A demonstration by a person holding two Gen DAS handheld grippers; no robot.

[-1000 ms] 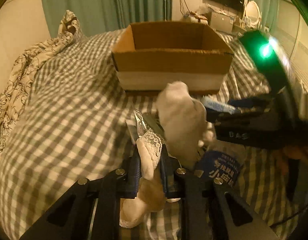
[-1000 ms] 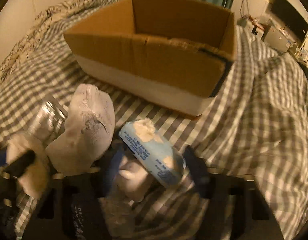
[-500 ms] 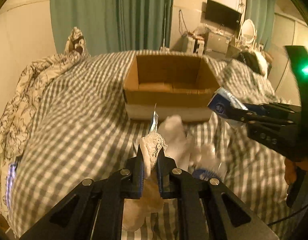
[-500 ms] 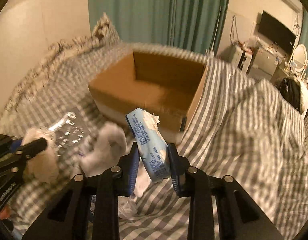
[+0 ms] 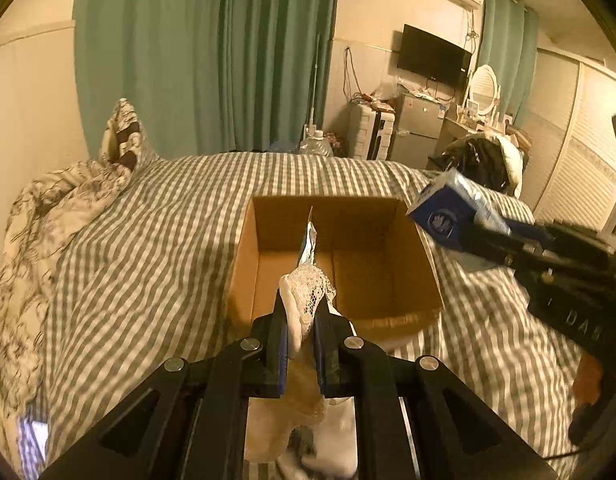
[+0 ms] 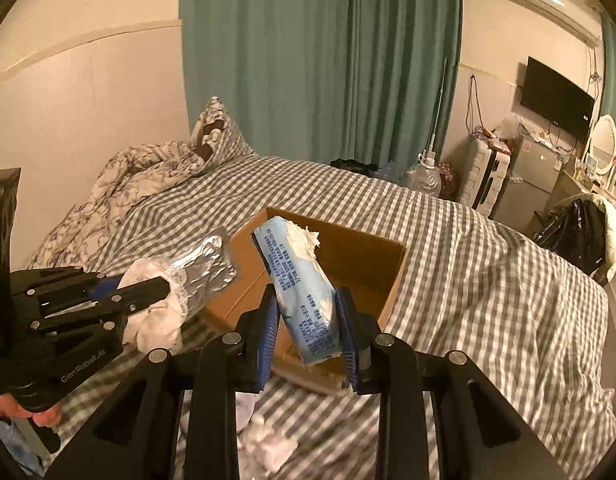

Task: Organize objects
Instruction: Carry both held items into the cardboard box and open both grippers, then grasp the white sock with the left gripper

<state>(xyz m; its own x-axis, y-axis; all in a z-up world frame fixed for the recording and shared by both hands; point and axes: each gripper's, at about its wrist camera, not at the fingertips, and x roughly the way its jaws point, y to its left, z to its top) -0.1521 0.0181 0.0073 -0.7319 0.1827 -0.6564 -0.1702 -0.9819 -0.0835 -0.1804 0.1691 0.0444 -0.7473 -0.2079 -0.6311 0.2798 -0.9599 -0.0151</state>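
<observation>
An open cardboard box [image 5: 388, 312] [image 6: 392, 276] sits on the checked bed. My left gripper [image 5: 301, 320] is shut on a white lace sock [image 5: 308, 296] together with a silver foil packet [image 5: 308, 246], held above the box's near edge; they also show in the right wrist view, sock [image 6: 155, 320] and foil packet [image 6: 203, 268]. My right gripper [image 6: 308, 320] is shut on a light blue tissue pack [image 6: 303, 288] above the box's near right side. The pack shows in the left wrist view [image 5: 448, 212].
A rumpled patterned duvet [image 5: 35, 232] lies at the left of the bed. White socks [image 6: 267, 444] lie on the checked cover [image 5: 147, 240] below the grippers. Green curtains, a fridge [image 5: 416, 128] and a chair with dark clothes [image 6: 580, 232] stand beyond the bed.
Both grippers have lifted their objects off the bed and risen up over the box. The view now looks down into the box.
</observation>
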